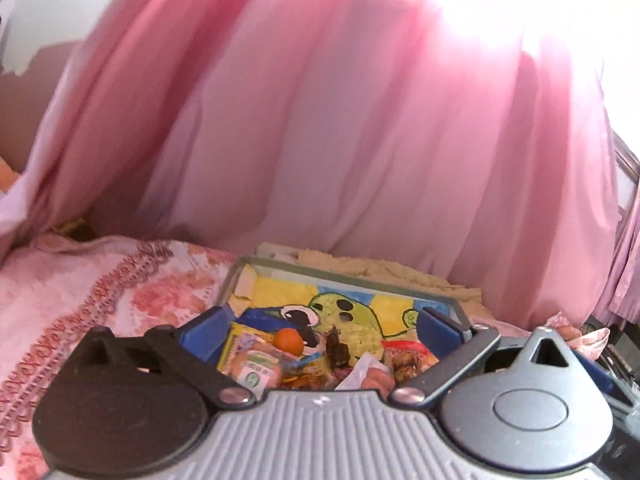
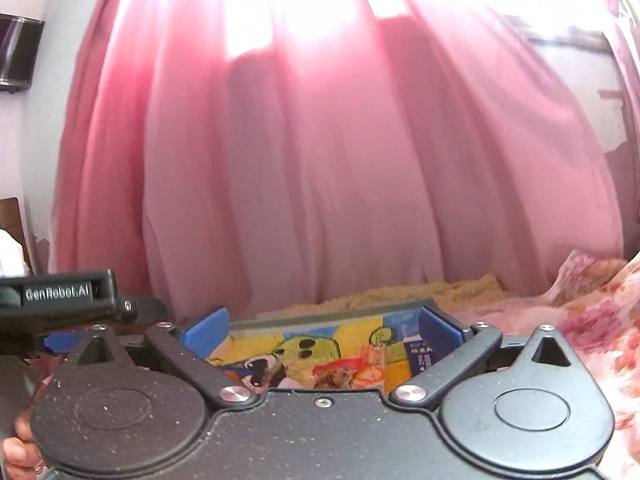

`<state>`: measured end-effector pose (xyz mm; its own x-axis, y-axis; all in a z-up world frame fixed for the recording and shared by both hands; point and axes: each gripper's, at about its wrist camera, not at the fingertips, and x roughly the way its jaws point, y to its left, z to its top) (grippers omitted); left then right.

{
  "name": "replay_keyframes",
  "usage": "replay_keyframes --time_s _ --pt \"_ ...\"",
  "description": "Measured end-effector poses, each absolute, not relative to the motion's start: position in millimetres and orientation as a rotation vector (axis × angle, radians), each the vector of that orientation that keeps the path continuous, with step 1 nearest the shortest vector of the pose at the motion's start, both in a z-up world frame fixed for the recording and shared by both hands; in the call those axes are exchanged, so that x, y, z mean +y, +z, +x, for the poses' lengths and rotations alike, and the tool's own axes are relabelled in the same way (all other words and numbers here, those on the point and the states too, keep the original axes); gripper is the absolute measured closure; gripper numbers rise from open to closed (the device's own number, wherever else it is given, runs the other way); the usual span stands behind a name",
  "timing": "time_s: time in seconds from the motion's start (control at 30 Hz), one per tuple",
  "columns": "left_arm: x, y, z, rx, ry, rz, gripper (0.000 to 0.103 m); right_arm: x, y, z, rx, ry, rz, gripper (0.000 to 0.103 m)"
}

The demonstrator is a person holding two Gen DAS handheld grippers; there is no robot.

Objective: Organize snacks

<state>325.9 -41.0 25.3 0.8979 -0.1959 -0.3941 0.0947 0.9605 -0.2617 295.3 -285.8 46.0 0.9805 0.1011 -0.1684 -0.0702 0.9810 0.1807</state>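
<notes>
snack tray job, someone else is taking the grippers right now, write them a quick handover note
Left gripper: open, empty, hovering over the snacks.
Right gripper: open, empty, beside the left one.
Snacks: orange ball, pink packet and red wrapper lie jumbled at the near end of the cartoon tray on the bed.
Done: nothing visibly sorted.
Left: all the organizing.

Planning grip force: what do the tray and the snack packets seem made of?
Tray: looks rigid, probably plastic or metal, with a thin grey-green rim and a printed cartoon base. Snack packets: glossy plastic film, crinkled with highlights. Both hand-held grippers are open.
</notes>
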Motion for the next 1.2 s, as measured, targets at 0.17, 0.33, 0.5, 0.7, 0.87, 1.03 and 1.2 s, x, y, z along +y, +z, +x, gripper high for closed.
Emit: replay_keyframes --time_s 0.17,0.33,0.5,0.7,0.87,1.03,1.2 --pt "-32 34 303 0.416 -0.133 -0.261 0.001 -283 56 273 0.179 0.093 0.161 0.001" --pt "-23 45 282 0.391 -0.101 -0.25 0.001 -280 60 251 0.178 0.098 0.153 0.001" --pt "-16 46 258 0.401 -0.083 -0.253 0.001 -280 62 224 0.181 0.086 0.129 0.001" --pt "-13 40 227 0.39 -0.062 -0.206 0.0 -285 67 197 0.168 0.082 0.144 0.001" --pt "-11 30 204 0.39 -0.055 -0.191 0.0 -286 63 172 0.175 0.084 0.16 0.001" --pt "-10 19 178 0.358 -0.005 -0.17 0.0 -280 52 147 0.194 0.082 0.168 0.001" --pt "-8 10 155 0.334 0.004 -0.121 0.0 -273 47 124 0.182 0.085 0.153 0.001"
